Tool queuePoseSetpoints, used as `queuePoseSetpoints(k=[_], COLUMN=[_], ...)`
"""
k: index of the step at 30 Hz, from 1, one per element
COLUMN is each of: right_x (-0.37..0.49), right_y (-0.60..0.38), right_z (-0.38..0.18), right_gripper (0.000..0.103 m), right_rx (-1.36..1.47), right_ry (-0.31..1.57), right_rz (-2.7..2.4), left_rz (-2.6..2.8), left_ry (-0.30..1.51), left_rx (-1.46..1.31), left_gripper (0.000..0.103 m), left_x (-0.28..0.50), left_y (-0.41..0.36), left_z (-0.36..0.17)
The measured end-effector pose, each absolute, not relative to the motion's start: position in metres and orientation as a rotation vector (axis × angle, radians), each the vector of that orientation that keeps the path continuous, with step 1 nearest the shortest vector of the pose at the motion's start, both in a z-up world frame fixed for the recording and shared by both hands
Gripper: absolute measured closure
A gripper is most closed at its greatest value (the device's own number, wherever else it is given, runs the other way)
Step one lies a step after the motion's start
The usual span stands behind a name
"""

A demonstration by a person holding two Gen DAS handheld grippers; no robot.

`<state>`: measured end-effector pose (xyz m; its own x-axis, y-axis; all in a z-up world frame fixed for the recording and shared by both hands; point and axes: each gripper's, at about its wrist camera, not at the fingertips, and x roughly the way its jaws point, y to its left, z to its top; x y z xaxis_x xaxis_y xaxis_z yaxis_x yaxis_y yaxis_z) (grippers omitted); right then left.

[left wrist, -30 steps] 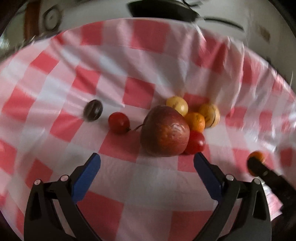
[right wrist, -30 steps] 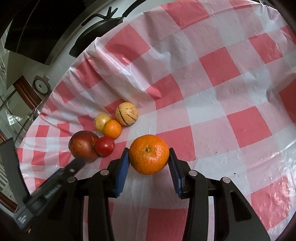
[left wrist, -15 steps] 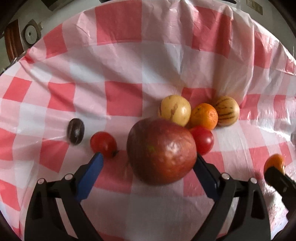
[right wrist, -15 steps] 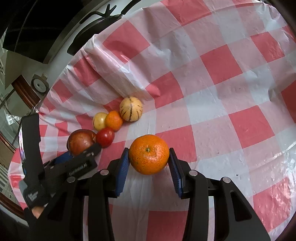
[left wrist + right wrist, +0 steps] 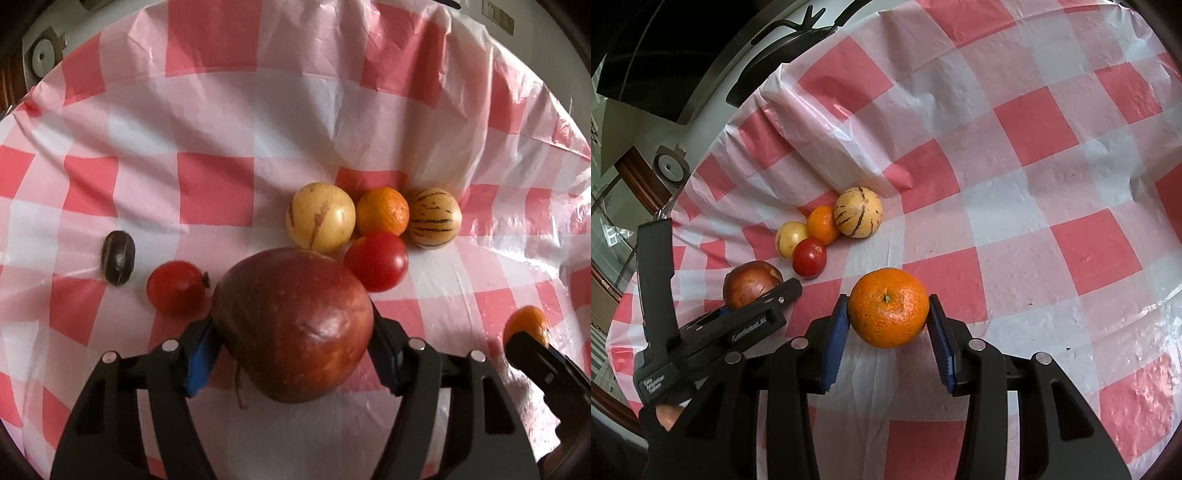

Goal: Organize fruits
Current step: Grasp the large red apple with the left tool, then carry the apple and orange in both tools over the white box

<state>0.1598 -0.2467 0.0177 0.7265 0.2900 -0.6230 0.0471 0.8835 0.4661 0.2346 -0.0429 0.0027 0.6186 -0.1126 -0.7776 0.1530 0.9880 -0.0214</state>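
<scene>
Plum (image 5: 118, 257) | left view only | tangerine (image 5: 888, 307) clearer right view

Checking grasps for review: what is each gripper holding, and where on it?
Left gripper: red apple, pads at its sides. Right gripper: orange, clamped across its sides.

The left tongs (image 5: 293, 350) have just closed around the red apple (image 5: 293, 332).
</scene>
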Motion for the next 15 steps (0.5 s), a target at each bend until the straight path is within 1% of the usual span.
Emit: queuePoseSetpoints(k=[5, 7, 15], right_x=[0.158, 0.158, 0.155], right_y=[-0.250, -0.251, -0.252], right_z=[0.018, 0.017, 0.018], right_gripper=[0.061, 0.061, 0.061], right_rx=[0.497, 0.500, 0.508], right_ry=[0.735, 0.735, 0.717], right_rz=[0.153, 0.153, 0.160], left_rz=[-0.159, -0.171, -0.131], left_ry=[0.887, 0.878, 0.837], left_rx=[-0.018, -0.072, -0.194], left_gripper=[0.034, 0.034, 0.034], left_x=[0.207, 0.181, 0.101], left_y=[-0.027, -0.034, 0.001], left_z=[0.001, -0.001, 0.004])
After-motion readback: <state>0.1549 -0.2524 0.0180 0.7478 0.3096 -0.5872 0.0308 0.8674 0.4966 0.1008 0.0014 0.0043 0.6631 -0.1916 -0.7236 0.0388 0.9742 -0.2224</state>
